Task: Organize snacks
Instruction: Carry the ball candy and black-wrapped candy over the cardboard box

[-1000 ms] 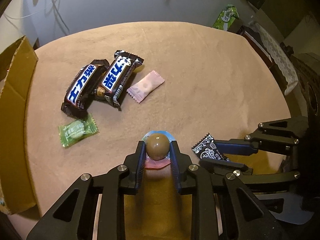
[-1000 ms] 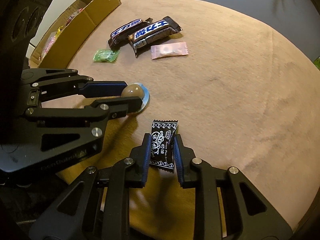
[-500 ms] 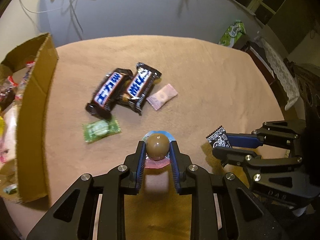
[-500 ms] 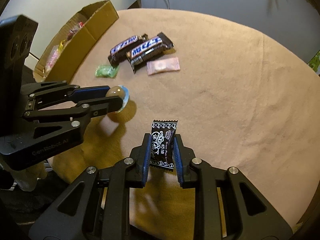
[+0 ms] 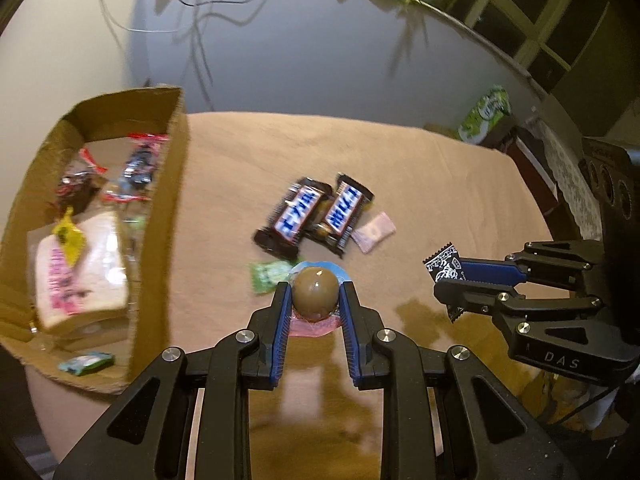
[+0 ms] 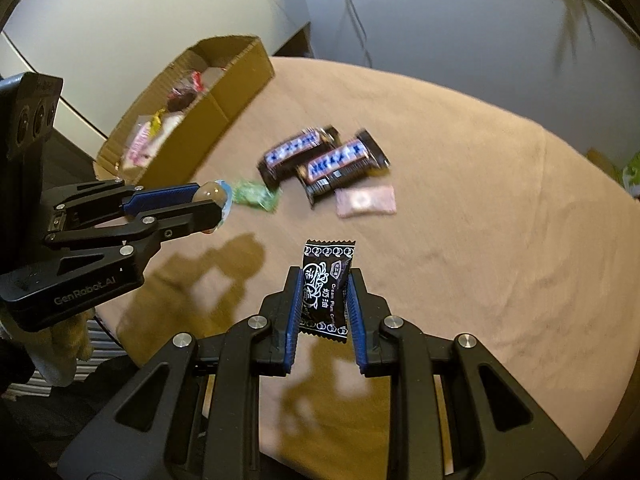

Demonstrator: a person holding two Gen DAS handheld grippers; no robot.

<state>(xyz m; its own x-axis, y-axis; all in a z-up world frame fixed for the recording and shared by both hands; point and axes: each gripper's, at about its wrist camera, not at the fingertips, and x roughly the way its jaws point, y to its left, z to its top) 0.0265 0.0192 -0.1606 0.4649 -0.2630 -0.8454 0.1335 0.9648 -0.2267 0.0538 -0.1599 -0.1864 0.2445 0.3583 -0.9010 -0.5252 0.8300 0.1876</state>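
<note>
My left gripper (image 5: 314, 294) is shut on a round brown chocolate ball in a clear cup (image 5: 314, 292), held above the table. From the right wrist view that same gripper (image 6: 208, 204) and its ball (image 6: 212, 194) hang at the left. My right gripper (image 6: 324, 292) is shut on a black candy sachet (image 6: 326, 288) with white print; the sachet (image 5: 444, 266) also shows at the right of the left wrist view. Two dark chocolate bars (image 5: 316, 216) (image 6: 324, 162), a pink sweet (image 5: 374, 232) (image 6: 366, 200) and a green sweet (image 5: 266, 276) (image 6: 256, 196) lie on the tan tablecloth (image 6: 480, 240).
An open cardboard box (image 5: 164, 216) (image 6: 224, 104) with several wrapped snacks inside stands at the table's left edge. A green packet (image 5: 486, 114) sits beyond the far right edge. A grey wall with hanging cables rises behind the round table.
Both grippers have risen with their sweets. The left one has also swung toward the cardboard box, whose inside has come into view. Both grips are unchanged.
</note>
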